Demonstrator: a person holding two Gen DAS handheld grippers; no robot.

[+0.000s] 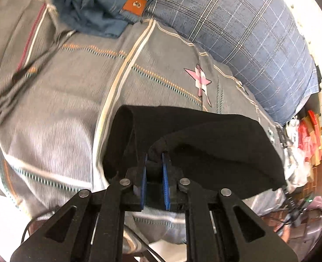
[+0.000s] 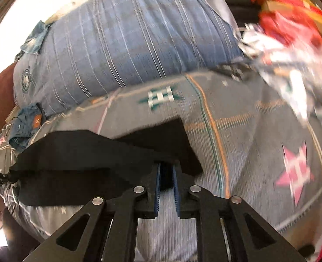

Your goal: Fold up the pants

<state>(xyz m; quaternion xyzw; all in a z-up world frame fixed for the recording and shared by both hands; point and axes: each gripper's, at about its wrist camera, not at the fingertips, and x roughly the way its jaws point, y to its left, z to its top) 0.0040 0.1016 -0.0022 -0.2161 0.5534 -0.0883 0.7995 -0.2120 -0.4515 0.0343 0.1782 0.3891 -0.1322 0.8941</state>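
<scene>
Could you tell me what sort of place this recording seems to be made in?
Most likely a bedroom, with the work done on a bed: a grey patterned bedsheet covers the surface, a large blue plaid pillow lies along its far edge, and folded jeans sit beside it.

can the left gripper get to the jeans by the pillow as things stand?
Probably not yet. The left gripper is shut on the black pants, so it would have to let go first. Otherwise the bedspread between it and the jeans looks free of obstacles.
</scene>
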